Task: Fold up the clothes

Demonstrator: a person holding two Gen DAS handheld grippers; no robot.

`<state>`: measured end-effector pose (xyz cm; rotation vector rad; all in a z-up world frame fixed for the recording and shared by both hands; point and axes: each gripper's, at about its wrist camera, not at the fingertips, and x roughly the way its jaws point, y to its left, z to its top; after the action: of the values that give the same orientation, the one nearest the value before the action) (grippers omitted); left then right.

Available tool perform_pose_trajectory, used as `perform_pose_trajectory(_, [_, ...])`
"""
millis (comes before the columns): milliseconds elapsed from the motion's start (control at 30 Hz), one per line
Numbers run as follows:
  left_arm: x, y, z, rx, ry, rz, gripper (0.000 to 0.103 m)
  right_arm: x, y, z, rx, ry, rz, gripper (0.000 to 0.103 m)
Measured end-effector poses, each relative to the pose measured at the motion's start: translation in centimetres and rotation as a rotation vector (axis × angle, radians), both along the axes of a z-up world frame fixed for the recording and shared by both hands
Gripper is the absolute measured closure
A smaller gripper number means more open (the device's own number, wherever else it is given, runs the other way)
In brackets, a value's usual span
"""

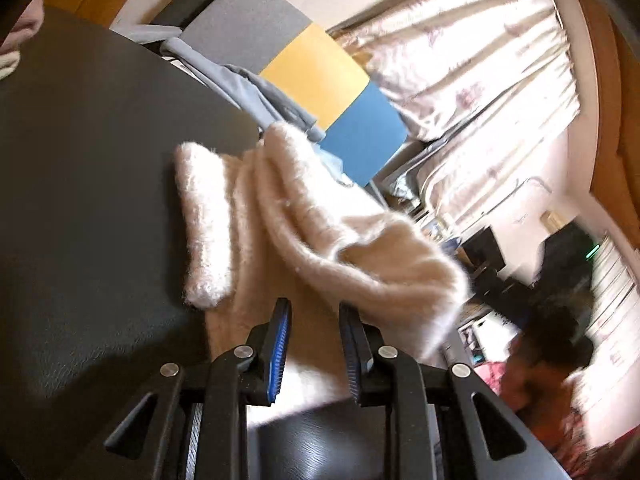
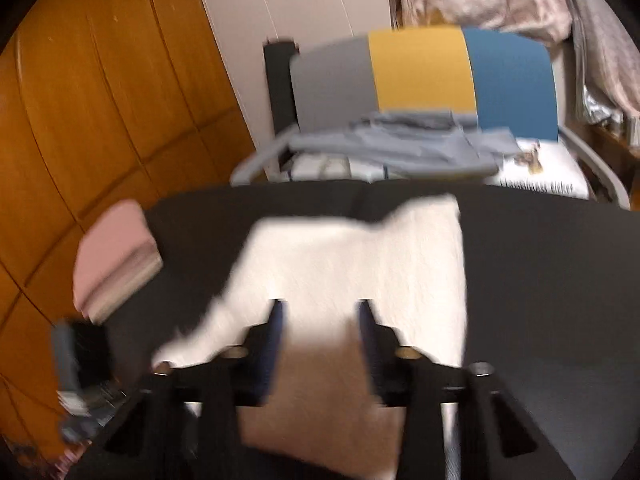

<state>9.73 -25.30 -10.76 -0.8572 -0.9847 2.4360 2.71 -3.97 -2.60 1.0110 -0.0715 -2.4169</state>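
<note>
A cream fluffy garment (image 1: pixel 280 208) lies on the dark table (image 1: pixel 100 160), with one folded edge at the left and its right part lifted in loose folds. My left gripper (image 1: pixel 316 320) is shut on a thick fold of it near the table's edge. In the blurred right wrist view the same garment (image 2: pixel 360 256) spreads over the table (image 2: pixel 540 280). A shadowed fold rises between the fingers of my right gripper (image 2: pixel 322 312), which is shut on it.
A folded pink stack (image 2: pixel 112 256) sits at the table's left end. Behind the table a grey, yellow and blue chair (image 2: pixel 420 68) holds grey-blue clothes (image 2: pixel 400 144). A blurred person (image 1: pixel 552 344) is at the lower right. Curtains (image 1: pixel 480 60) hang beyond.
</note>
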Motion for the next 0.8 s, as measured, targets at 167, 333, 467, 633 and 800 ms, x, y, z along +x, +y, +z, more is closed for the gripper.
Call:
perform_pose_trajectory(167, [1.3, -0.5, 2.4, 0.041, 0.055, 0.053, 0.076, 0.4, -3.0, -2.6, 0.022, -0.019, 0.106, 0.077])
perform_pose_trajectory(333, [-0.1, 1.6, 3.0, -0.060, -0.037, -0.014, 0.076, 0.9, -8.5, -5.9, 0.144, -0.043, 0.306, 0.076])
perform_pose_trajectory(467, [-1.2, 3.1, 1.8, -0.112, -0.143, -0.033, 0.076, 2.3, -7.8, -6.0, 0.182, 0.026, 0.328, 0.076])
perform_pose_trajectory(633, [-1.5, 4.5, 2.0, -0.216, -0.193, -0.020, 0.076, 2.6, -3.4, -4.6, 0.093, 0.023, 0.237, 0.070])
perform_pose_trajectory(800, [-1.5, 5.0, 2.4, -0.288, -0.206, -0.006, 0.076, 1.4, 2.3, -3.7, 0.033, 0.030, -0.003, 0.044])
